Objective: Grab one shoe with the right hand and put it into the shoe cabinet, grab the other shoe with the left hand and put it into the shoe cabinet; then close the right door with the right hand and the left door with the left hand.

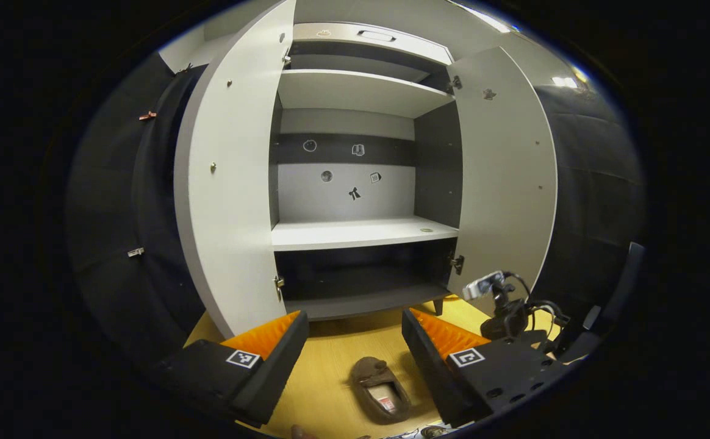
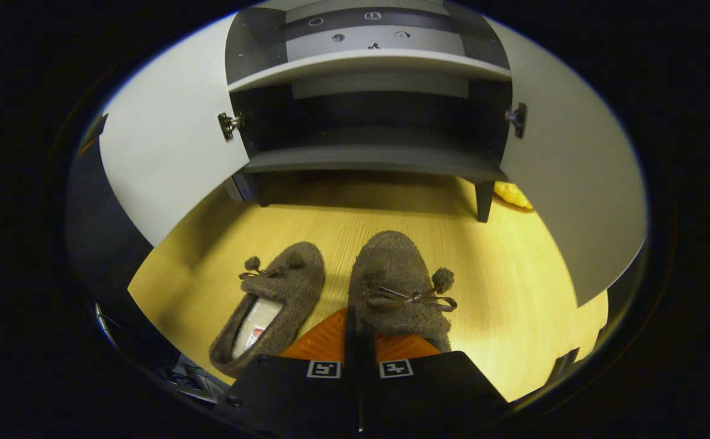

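Your right tool [image 2: 358,332], pressed together on the right shoe [image 2: 399,283], must lift it into the cabinet [image 2: 367,155]; your left tool [image 1: 355,341] waits spread.

The wooden floor [image 2: 489,286] carries two brown fuzzy slippers side by side. In the right gripper view, the left slipper [image 2: 272,305] lies at 7 o'clock, the right slipper [image 2: 399,283] at 6 o'clock, toes pointing to 12 o'clock. The shoe cabinet [image 2: 367,158] stands on short legs at 12 o'clock.
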